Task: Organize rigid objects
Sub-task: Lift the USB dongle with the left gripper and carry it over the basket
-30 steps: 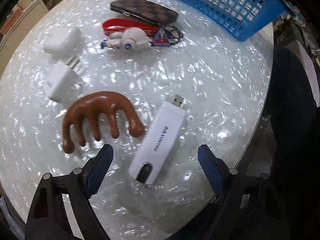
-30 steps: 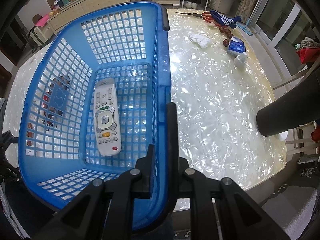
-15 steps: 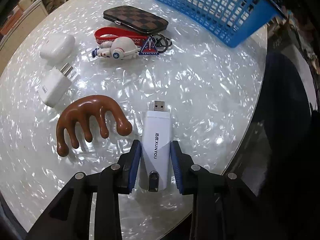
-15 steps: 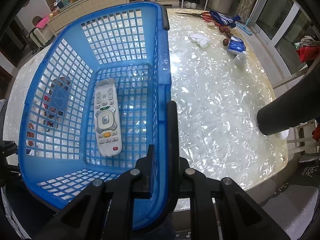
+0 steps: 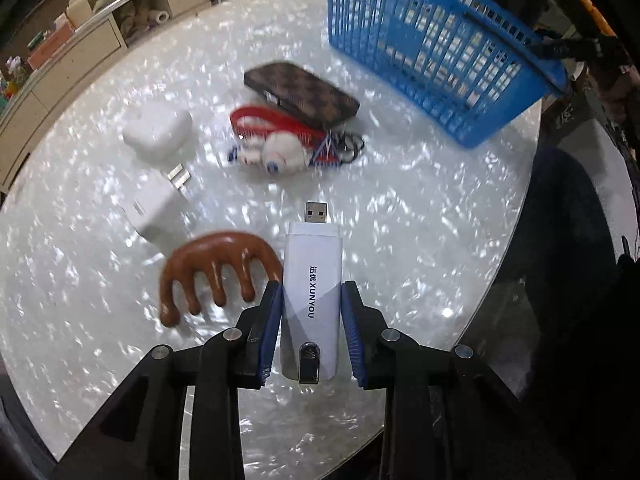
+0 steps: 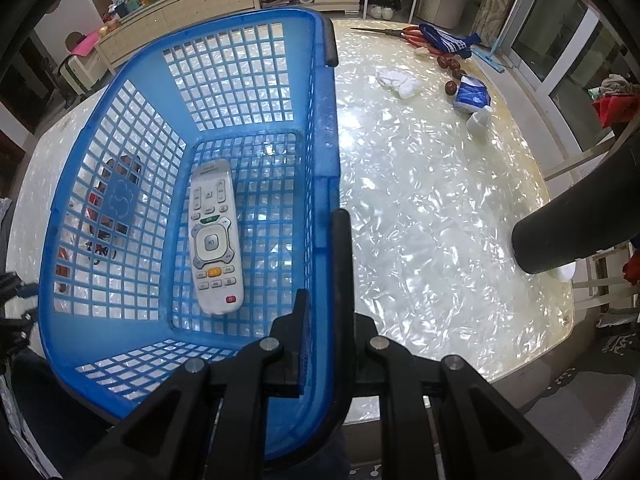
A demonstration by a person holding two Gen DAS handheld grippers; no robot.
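My left gripper (image 5: 312,320) is shut on a white USB stick (image 5: 313,280), held a little above the pearly round table (image 5: 420,240), plug end pointing away. Left of it lie a brown wooden comb (image 5: 212,268), a white charger plug (image 5: 158,216) and a white earbud case (image 5: 158,134). Farther off are an astronaut keychain on a red strap (image 5: 280,152) and a checkered brown case (image 5: 302,94). My right gripper (image 6: 324,320) is shut on the rim of the blue basket (image 6: 326,152), which holds a white remote (image 6: 214,236).
The blue basket (image 5: 432,40) stands at the table's far right in the left wrist view. Right of the basket (image 6: 120,340) lie a crumpled tissue (image 6: 398,82), a blue packet (image 6: 472,98), dark round fruits (image 6: 450,88) and scissors (image 6: 400,34). A dark cylinder (image 6: 568,232) juts in from the right. The table edge is close below.
The left gripper closed on the USB stick, straightened it and lifted it off the table; the view has pulled back. The right gripper and basket have not moved.
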